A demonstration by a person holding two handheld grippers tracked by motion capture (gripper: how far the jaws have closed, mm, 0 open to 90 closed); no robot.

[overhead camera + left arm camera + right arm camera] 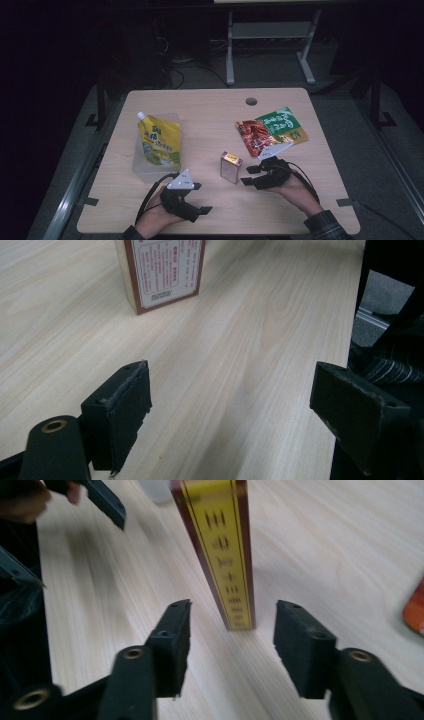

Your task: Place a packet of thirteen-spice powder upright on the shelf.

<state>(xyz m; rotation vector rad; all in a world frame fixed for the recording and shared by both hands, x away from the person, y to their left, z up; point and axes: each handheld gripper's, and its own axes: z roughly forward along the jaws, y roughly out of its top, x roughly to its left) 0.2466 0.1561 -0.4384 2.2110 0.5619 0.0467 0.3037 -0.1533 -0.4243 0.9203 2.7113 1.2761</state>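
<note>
A small box (231, 167) with a maroon and gold side stands upright near the table's middle. My right gripper (248, 175) lies just right of it, jaws pointing at it and open. In the right gripper view the box (220, 550) stands a little beyond the gripper (232, 615), touched by neither pad. My left gripper (201, 198) rests near the front edge, left of the box and apart from it. Its jaws (230, 385) stand wide over bare wood, open, with the box's printed face (162, 270) farther off.
A yellow spout pouch (159, 140) lies on a clear container at the left. A red and green snack packet (270, 130) lies behind the right gripper. A cable hole (251, 101) sits near the table's far edge. Both forearms enter from the front edge.
</note>
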